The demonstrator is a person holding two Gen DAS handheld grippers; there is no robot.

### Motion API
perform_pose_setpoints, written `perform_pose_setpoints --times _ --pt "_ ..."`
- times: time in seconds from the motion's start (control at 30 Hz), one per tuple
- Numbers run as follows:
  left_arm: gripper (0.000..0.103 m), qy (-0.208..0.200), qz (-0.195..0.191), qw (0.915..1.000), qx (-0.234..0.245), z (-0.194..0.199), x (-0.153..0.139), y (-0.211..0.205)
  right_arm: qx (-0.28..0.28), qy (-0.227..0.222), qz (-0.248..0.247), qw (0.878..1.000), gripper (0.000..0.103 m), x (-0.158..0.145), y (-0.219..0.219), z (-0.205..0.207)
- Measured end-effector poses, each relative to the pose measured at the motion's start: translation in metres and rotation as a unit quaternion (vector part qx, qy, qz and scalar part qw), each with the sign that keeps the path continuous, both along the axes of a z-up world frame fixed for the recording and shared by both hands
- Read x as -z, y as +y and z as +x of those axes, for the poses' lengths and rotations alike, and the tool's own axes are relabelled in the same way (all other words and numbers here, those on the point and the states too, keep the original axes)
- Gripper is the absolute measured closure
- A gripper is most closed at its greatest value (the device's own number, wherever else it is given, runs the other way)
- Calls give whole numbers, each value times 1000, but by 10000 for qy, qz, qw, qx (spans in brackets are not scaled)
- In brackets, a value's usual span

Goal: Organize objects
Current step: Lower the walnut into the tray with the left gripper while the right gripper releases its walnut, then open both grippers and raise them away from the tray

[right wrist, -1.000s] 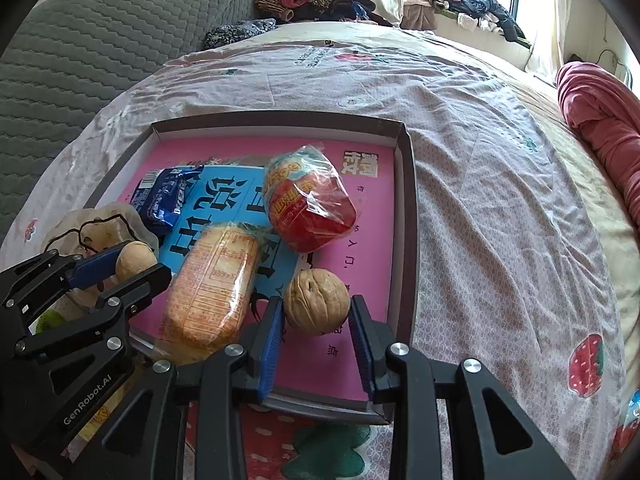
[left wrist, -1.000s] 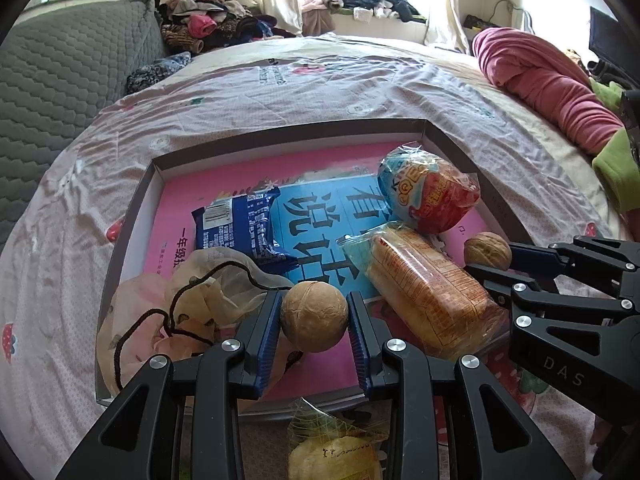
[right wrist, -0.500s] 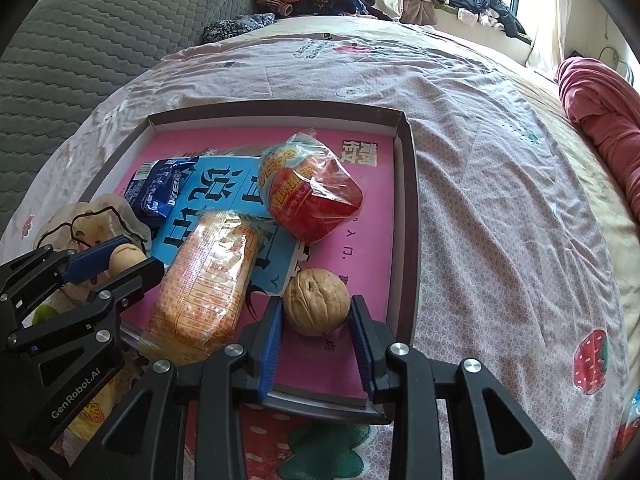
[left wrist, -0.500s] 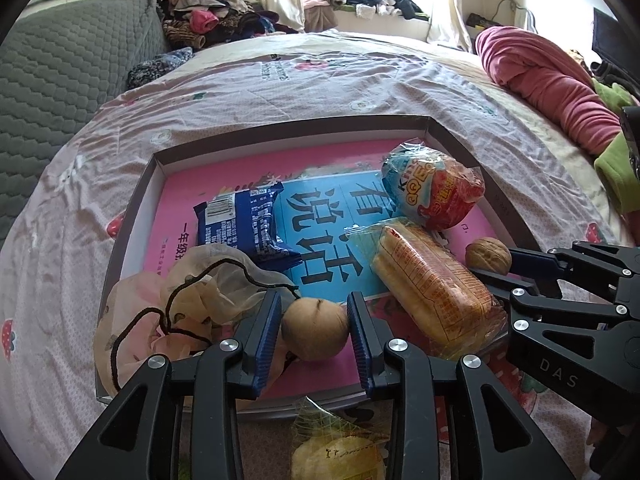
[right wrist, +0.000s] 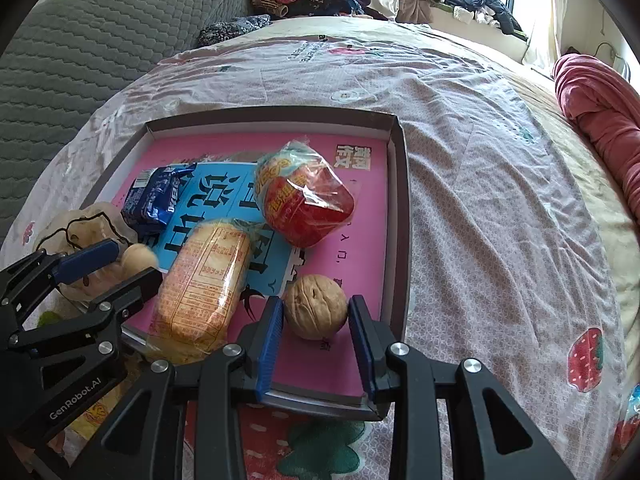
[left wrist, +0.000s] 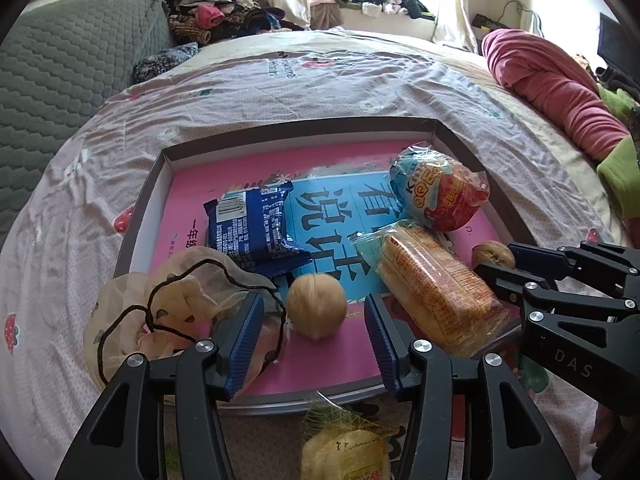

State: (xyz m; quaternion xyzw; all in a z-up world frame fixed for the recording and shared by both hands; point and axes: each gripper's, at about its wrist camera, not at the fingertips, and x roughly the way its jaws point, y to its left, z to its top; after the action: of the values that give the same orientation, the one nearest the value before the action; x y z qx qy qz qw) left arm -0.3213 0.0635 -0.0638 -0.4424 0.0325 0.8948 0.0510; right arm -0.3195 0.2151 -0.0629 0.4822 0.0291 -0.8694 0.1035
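A shallow grey box (left wrist: 140,208) with a pink and blue book inside lies on the bed. In it are a blue snack packet (left wrist: 252,232), a red and blue snack bag (left wrist: 440,192), a bread pack (left wrist: 432,288) and two walnuts. My left gripper (left wrist: 314,320) is open, its pads apart from the pale walnut (left wrist: 316,306) resting on the book. My right gripper (right wrist: 316,320) is open around the darker walnut (right wrist: 315,306), which rests on the book near the box's right wall (right wrist: 402,216); the pads stand beside it with small gaps.
A sheer drawstring pouch (left wrist: 168,312) hangs over the box's near left corner. A wrapped yellow bun (left wrist: 344,452) lies on the bed in front of the box. A red blanket (left wrist: 552,92) lies at the right, a grey headboard (left wrist: 60,80) at the left.
My left gripper has opened and let go of the pale walnut, which now rests on the book. My right gripper has opened slightly around the darker walnut. Both have lowered toward the box.
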Motion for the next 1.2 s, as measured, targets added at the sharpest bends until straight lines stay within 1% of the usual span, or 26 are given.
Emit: perform_pose_setpoints --times 0.03,0.13,0.43,0.5,0.53,0.67,0.77,0.87,0.93,1.0,1.1,1.2 --pt "46 5 10 10000 10 0 -1 0 3 13 -1 10000 69 -2 0 0" --pt "46 33 100 9999 41 1 -5 1 -6 51 -12 10000 69 -7 0 2" --pt "45 128 104 9999 29 5 -17 2 -39 128 -12 9999 69 -18 0 6" --pt "42 141 100 9998 36 6 -19 2 -33 134 3 9999 69 -20 0 7" --pt "37 157 92 9998 25 7 -21 1 -38 131 -3 9999 69 -20 0 8" --pt "34 194 105 9998 18 9 -27 0 -17 134 -13 9999 68 -25 1 11" --pt "33 217 78 9997 19 11 -33 0 5 142 -26 9999 63 -28 2 13" --pt "31 260 77 9996 16 13 -39 0 20 187 -30 9998 61 -35 2 15" --pt "29 289 54 9996 9 15 -44 1 47 212 -42 9998 58 -40 4 17" --pt "28 347 22 9994 -7 18 -50 0 65 280 -39 9996 51 -47 5 20" --pt "26 435 -27 9990 -41 22 -56 0 93 373 -56 9992 43 -57 6 23" --pt "25 460 -67 9989 -46 25 -62 -1 97 424 -69 9990 41 -64 6 26"
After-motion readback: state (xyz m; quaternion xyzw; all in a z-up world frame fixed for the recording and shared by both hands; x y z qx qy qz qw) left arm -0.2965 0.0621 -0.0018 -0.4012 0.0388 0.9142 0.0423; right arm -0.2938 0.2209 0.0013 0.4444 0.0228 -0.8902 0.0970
